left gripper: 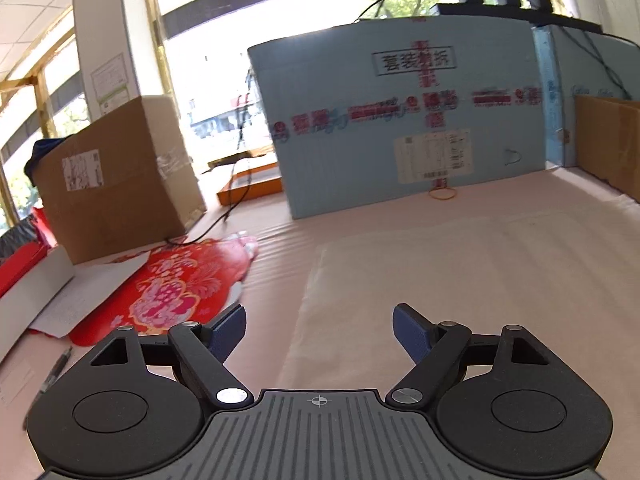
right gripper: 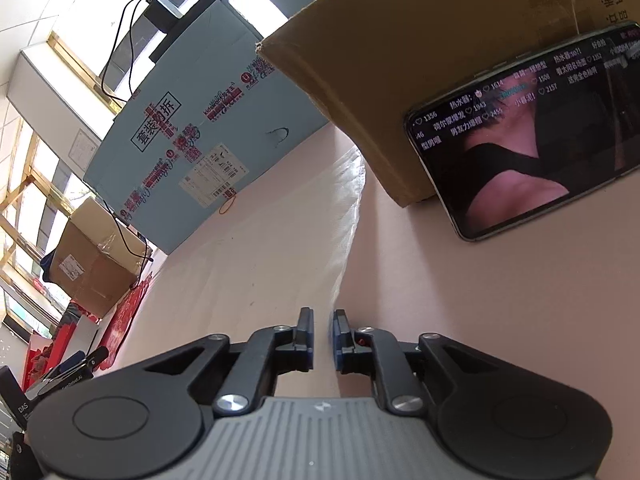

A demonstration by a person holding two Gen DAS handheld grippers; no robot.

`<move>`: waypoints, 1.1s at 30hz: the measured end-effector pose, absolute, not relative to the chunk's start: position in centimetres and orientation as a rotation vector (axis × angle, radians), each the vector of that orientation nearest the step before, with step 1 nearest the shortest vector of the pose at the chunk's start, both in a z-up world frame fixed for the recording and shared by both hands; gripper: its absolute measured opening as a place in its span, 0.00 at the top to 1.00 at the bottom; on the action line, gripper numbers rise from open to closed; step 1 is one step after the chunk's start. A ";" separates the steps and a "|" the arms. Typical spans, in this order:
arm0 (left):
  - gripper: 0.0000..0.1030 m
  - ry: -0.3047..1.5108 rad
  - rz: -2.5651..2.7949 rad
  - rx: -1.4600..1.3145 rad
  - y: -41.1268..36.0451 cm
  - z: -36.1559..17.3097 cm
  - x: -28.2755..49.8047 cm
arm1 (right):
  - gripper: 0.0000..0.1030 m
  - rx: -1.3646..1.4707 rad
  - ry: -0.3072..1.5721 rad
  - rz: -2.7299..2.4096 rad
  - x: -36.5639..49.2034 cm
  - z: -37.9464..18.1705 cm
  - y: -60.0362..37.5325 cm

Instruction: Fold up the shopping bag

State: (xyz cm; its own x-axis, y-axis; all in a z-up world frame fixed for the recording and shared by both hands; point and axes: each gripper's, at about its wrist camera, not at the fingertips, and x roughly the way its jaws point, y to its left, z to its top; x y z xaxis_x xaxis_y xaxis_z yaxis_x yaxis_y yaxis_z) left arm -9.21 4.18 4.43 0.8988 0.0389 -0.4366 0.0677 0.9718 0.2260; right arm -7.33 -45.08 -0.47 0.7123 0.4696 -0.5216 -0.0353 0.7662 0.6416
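A pale, see-through shopping bag [left gripper: 440, 272] lies flat on the pink table top [left gripper: 580, 208]. In the left wrist view my left gripper [left gripper: 320, 330] hovers over the bag's near left edge. Its blue-padded fingers [left gripper: 408, 330] stand wide apart with nothing between them. In the right wrist view the bag [right gripper: 280, 240] stretches away ahead, and its crinkled right edge runs down toward my right gripper [right gripper: 322, 328]. That gripper's fingers keep a narrow gap. I see no bag material pinched between the pads.
A large blue box [left gripper: 400, 120] stands at the back, with a rubber band [left gripper: 442, 194] in front of it. A brown carton [left gripper: 120, 184], a red patterned bag [left gripper: 180, 280] and a pen [left gripper: 56, 368] lie left. A phone [right gripper: 520, 152] leans on a cardboard box [right gripper: 380, 80] at right.
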 end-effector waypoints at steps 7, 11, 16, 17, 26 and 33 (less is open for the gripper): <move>0.12 0.492 -0.292 0.300 -2.2 2.4 -12.0 | 0.43 0.618 0.735 0.387 -9.5 0.4 -44.3; 0.05 0.524 -0.250 0.359 -3.3 0.2 -12.1 | 0.43 0.610 0.741 0.399 -11.2 0.7 -44.1; 0.00 0.520 -0.204 0.304 -2.6 -0.4 -12.0 | 0.44 0.683 0.717 0.443 -13.4 0.1 -43.5; 0.00 0.522 -0.207 0.292 -2.4 -0.4 -11.9 | 0.47 0.703 0.716 0.462 -13.5 -0.1 -43.3; 0.00 0.515 -0.207 0.289 -2.3 -0.5 -12.0 | 0.99 0.690 0.690 0.353 -12.3 -0.8 -40.4; 0.00 0.511 -0.308 0.338 -5.3 -0.4 -10.9 | 0.99 0.596 0.590 0.176 -13.1 0.5 -42.1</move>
